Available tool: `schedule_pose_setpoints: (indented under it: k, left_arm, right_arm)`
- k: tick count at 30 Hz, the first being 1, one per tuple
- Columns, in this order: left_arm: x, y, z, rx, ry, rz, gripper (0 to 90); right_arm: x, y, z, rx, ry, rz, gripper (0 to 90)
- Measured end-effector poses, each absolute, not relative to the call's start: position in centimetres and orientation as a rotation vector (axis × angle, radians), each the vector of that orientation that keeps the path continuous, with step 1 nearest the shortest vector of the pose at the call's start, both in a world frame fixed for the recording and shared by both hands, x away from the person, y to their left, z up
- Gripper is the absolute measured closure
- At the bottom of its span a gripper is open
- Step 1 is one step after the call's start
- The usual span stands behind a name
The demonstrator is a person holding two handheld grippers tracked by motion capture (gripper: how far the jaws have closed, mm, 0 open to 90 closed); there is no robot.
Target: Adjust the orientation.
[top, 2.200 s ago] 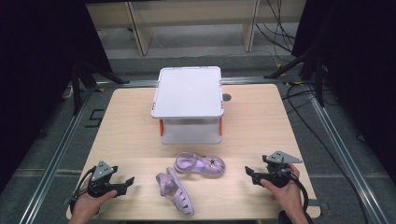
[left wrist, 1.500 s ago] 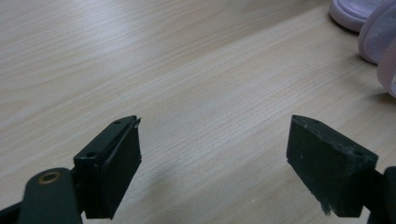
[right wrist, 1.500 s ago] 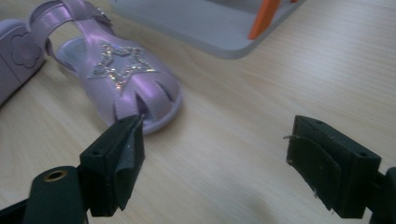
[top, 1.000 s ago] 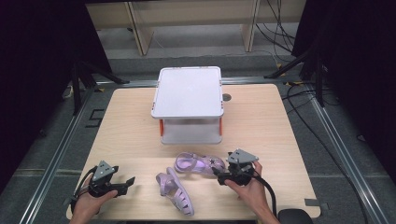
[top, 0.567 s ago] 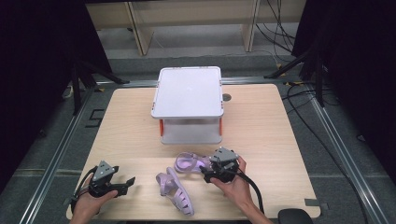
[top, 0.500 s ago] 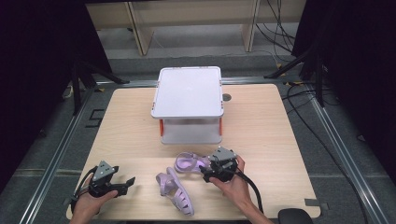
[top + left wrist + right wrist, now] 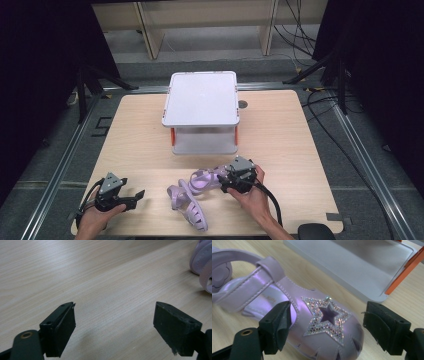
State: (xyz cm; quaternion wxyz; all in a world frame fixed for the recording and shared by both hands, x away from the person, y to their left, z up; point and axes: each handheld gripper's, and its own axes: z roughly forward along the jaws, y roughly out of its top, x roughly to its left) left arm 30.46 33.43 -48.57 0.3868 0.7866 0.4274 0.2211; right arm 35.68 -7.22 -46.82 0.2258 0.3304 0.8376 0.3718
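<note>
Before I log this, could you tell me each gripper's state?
Left gripper: open, empty.
Right gripper: open, just closing slightly, astride the sandal toe.

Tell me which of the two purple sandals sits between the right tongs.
The far sandal, nearer the white box; its star-decorated toe lies between the right tongs, which have just been closing. The other sandal lies apart, nearer the table's front edge.

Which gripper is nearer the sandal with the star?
Right. The right gripper straddles the star sandal at its toe, jaws open; the left gripper sits apart, beyond the other sandal.
</note>
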Motion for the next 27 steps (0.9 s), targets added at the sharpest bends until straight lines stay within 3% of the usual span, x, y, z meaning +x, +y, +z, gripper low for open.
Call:
schedule_pose_setpoints:
  k: [16,27]
  left_arm:
    - [30.5,33.4,-48.6,2.005,1.081,0.564,17.4]
    - [30.5,33.4,-48.6,2.009,1.083,0.562,17.4]
  right_arm:
    - [37.7,-9.9,-46.7,0.94,2.353,1.08,21.1]
    - [36.0,-11.8,-44.9,0.978,2.318,1.208,24.9]
